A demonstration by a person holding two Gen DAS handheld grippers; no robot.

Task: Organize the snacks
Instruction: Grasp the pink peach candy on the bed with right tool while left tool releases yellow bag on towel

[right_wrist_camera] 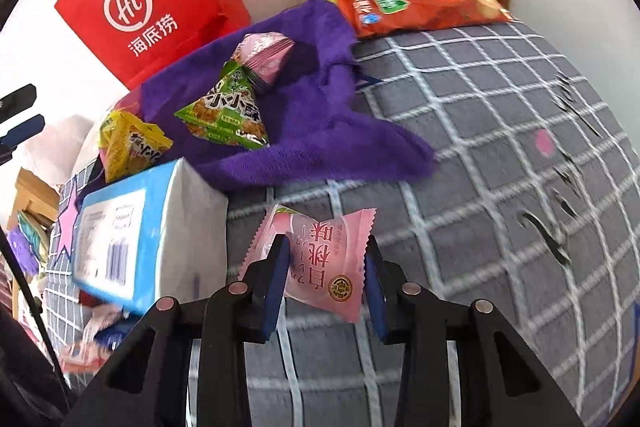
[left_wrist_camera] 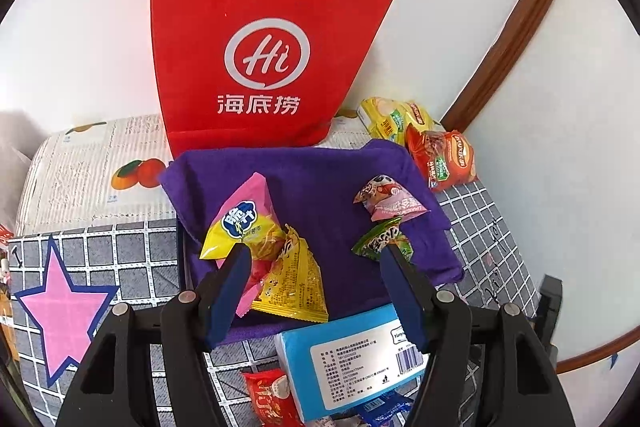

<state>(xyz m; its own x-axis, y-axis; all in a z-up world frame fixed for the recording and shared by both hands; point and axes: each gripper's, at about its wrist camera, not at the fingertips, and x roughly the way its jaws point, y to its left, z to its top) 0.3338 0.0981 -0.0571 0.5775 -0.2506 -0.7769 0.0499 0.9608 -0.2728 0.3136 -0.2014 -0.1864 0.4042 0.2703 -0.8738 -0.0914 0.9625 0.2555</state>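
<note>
A purple cloth (left_wrist_camera: 320,179) lies on the checked table and holds several snacks: a pink-and-yellow packet (left_wrist_camera: 244,223), a yellow packet (left_wrist_camera: 296,279), a pink triangular packet (left_wrist_camera: 386,199) and a green triangular packet (left_wrist_camera: 384,241). My left gripper (left_wrist_camera: 316,259) is open and empty above the cloth's near edge. My right gripper (right_wrist_camera: 326,259) is shut on a pink peach-flavour packet (right_wrist_camera: 320,259), held above the table near the cloth (right_wrist_camera: 304,107). The green packet (right_wrist_camera: 224,119) and pink triangular packet (right_wrist_camera: 264,59) also show in the right wrist view.
A red paper bag (left_wrist_camera: 256,47) stands against the wall behind the cloth. Orange (left_wrist_camera: 444,159) and yellow (left_wrist_camera: 390,119) crisp bags lie at the back right. A blue tissue pack (left_wrist_camera: 352,367) and a red packet (left_wrist_camera: 270,399) lie near me.
</note>
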